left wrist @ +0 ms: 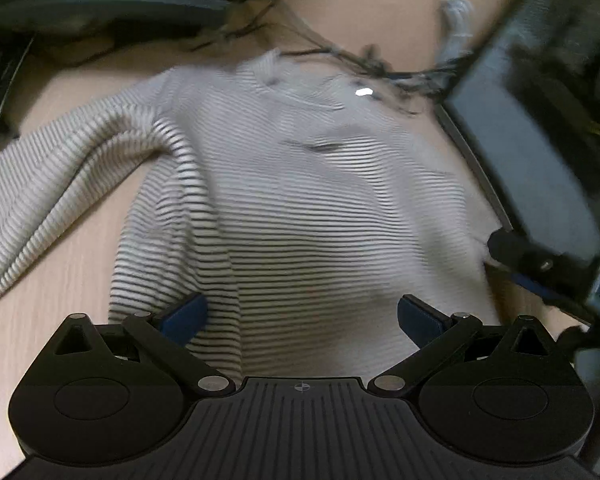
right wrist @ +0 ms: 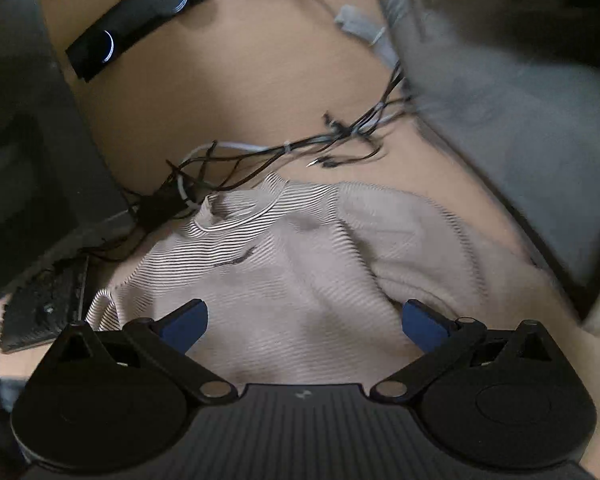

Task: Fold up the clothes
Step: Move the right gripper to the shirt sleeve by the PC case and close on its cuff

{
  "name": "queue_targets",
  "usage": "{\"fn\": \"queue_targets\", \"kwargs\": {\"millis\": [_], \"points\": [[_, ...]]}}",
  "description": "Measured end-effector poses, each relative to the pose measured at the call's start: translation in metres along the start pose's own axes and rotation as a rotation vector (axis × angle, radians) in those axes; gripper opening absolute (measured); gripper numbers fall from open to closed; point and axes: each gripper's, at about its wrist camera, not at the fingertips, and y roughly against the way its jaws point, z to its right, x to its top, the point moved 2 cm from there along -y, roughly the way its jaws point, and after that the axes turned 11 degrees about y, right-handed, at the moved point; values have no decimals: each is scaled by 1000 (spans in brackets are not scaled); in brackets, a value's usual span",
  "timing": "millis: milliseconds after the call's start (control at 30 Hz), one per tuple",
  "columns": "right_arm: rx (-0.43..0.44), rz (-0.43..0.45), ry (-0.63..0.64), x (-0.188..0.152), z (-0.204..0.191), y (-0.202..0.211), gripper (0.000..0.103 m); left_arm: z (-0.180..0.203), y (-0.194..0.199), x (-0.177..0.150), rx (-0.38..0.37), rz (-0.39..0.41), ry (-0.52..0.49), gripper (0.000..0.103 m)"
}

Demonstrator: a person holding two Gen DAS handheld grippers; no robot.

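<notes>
A white top with thin dark stripes lies spread on the light wooden table, its collar at the far end. One long sleeve trails off to the left in the left wrist view. My left gripper hovers over the lower body of the top, open, with nothing between its blue pads. In the right wrist view the same top fills the middle, with a sleeve folded in on the right. My right gripper hangs open above the cloth. It also shows at the right edge of the left wrist view.
A tangle of black and white cables lies just beyond the collar. A black speaker bar stands at the far back. Dark equipment and a keyboard are on the left, a grey panel on the right.
</notes>
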Motion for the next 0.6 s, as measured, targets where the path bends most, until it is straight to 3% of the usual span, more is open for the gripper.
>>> {"fn": "queue_targets", "kwargs": {"millis": [167,300,433,600], "points": [[140,-52,22,6,-8,-43,103,1,-3,-1,46,38,-6,103],[186,-82,-37,-2,-14,-66,103,-2,0,-9,121,65,-66,103],[167,-113,-16,-7,-33,-68,103,-20,16,-15,123,66,-55,103],[202,-159,50,-26,-67,-57,103,-50,41,-24,88,67,-26,103]]}}
